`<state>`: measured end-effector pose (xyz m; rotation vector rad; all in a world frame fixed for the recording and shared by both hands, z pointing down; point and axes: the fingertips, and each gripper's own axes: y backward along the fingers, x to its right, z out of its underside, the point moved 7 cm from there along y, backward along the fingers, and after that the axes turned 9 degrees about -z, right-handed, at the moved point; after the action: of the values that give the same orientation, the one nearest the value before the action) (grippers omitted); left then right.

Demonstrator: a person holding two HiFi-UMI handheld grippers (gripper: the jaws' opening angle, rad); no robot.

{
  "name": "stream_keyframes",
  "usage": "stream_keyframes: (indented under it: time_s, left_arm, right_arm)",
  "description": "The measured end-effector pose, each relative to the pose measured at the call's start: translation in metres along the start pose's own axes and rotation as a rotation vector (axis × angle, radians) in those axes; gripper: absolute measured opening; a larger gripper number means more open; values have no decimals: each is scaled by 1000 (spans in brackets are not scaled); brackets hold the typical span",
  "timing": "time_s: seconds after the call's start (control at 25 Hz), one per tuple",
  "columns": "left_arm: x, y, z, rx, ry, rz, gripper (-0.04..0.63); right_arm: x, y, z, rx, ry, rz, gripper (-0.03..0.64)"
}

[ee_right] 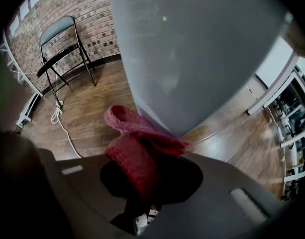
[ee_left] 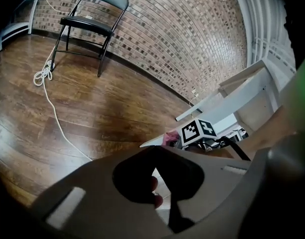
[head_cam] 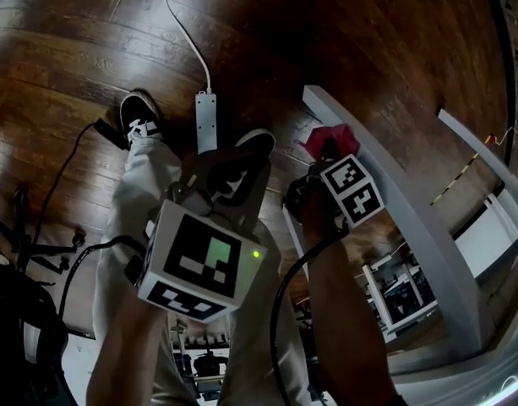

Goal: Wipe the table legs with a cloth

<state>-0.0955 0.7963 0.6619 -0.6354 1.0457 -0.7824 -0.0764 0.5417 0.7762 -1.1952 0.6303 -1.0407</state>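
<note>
Closest, the left gripper (head_cam: 242,163) is hanging clenched and empty. The right gripper (ee_right: 147,183) is pressing the red cloth (ee_right: 137,153) against the table leg's (ee_right: 192,59) foot. Next, probably, comes rubbing upward along it.

Pinkish-red knit cloth (ee_right: 135,148), plain pale grey table leg (ee_right: 192,54).
The floor (head_cam: 64,49) is dark brown wood planks, the brick wall (ee_left: 182,29) red-brown with pale mortar, the folding chair (ee_left: 87,24) black, the power strip (head_cam: 206,121) white.

Cloth (ee_right: 134,156) looks coarse-knit, table leg (ee_right: 192,59) smooth and matt, floor (head_cam: 73,49) glossy wood.
</note>
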Motion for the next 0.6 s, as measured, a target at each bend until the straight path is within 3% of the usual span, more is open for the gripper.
stream_keyframes:
  time_s: [0.2,0.6]
  left_arm:
    - [-14,-14,19,-50,70,25,3]
    - [-12,-38,15,-139,56,30,2]
  right_arm:
    - [5,-31,12,-19,9,9,66]
    - [13,-99,34,-41,26,12,66]
